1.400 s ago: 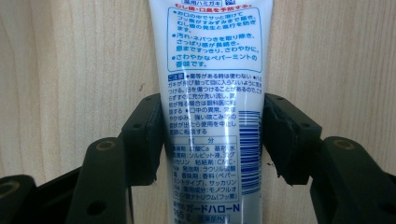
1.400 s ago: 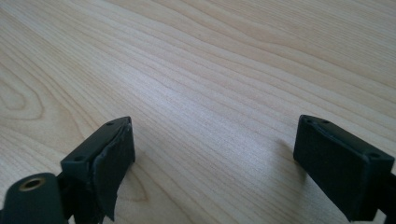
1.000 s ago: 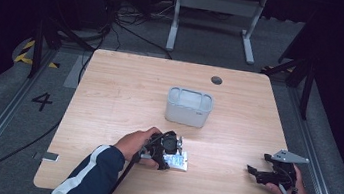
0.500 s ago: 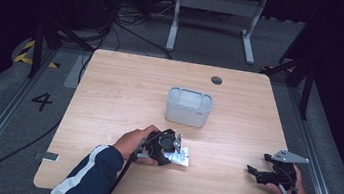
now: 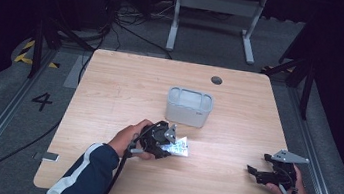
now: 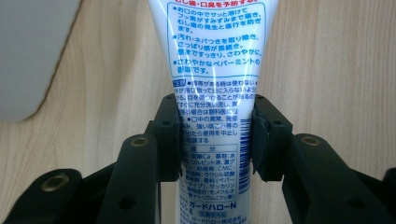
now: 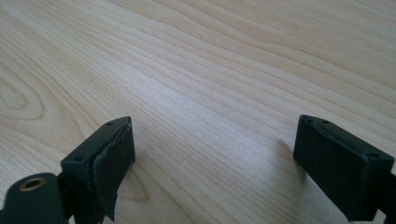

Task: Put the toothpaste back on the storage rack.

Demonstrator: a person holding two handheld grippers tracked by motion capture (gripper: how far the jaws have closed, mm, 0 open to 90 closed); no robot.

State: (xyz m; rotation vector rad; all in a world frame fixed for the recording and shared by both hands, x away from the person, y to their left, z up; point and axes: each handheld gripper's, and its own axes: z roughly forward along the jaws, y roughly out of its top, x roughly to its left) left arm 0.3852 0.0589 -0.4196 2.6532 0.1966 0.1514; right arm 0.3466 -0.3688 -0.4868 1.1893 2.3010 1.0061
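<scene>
Step in hand: pick-up of the toothpaste tube (image 6: 212, 93), grip made, lift apparently just starting, judging by the tube's tilt off the table (image 5: 126, 86) in the high view
Left gripper (image 6: 215, 135): jaws have just been closing, now pressed on both edges of the tube's lower body, printed back panel facing the camera
Tube position: lengthwise between the jaws, running away from the claw toward the top of the left gripper view; in the high view at mid-table near the front edge, poking out of the left gripper (image 5: 166, 144) toward the right
Grey bin (image 5: 189, 107): open-topped, standing just beyond the tube, apart from it; corner visible at upper left of the left gripper view
Right gripper (image 7: 215, 158): jaws wide apart, nothing between them, bare wood beneath; resting at the table's right front corner (image 5: 263, 174), well apart from the tube
Next move, as a judgement: raise clear of the wood, carry over the bin rim, hold pressure steady since the soft tube may slip or buckle
</scene>
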